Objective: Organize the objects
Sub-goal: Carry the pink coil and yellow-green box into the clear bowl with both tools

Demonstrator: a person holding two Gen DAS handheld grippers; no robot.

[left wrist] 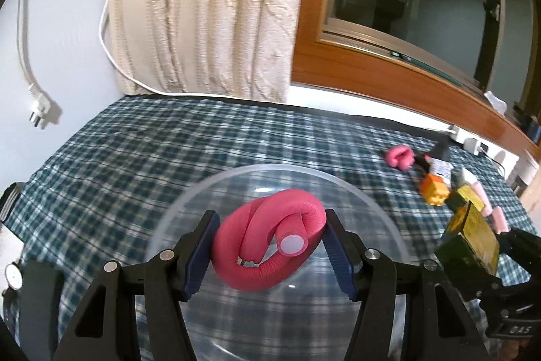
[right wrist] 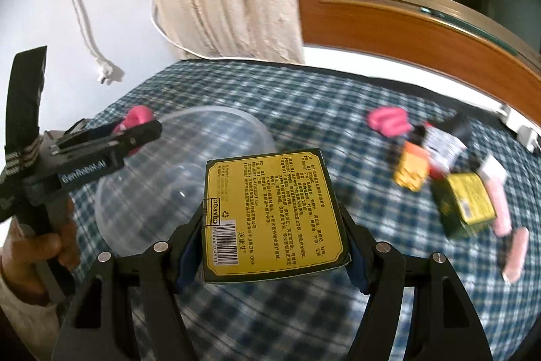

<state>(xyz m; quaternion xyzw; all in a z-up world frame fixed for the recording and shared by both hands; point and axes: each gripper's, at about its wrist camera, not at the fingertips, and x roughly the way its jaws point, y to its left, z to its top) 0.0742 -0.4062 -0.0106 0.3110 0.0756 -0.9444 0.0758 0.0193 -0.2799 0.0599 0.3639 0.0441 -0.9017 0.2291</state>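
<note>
Both grippers loaded above bowl (left wrist: 338, 181)

Both tools are matte black plastic, built alike. The left gripper (left wrist: 268, 246) has two angular linkage arms, each dotted with round silver pivot screws, ending in fingers (left wrist: 199, 251) faced with ribbed dark blue pads. The right gripper (right wrist: 270, 241) shows the same black arms, silver screws and blue pads. Seen side-on from the right wrist camera, the left tool's body carries white lettering and a black strap with white stitched print. The person's hand (right wrist: 44, 246) emerges from a pale, off-white sleeve (right wrist: 23, 317).
</note>
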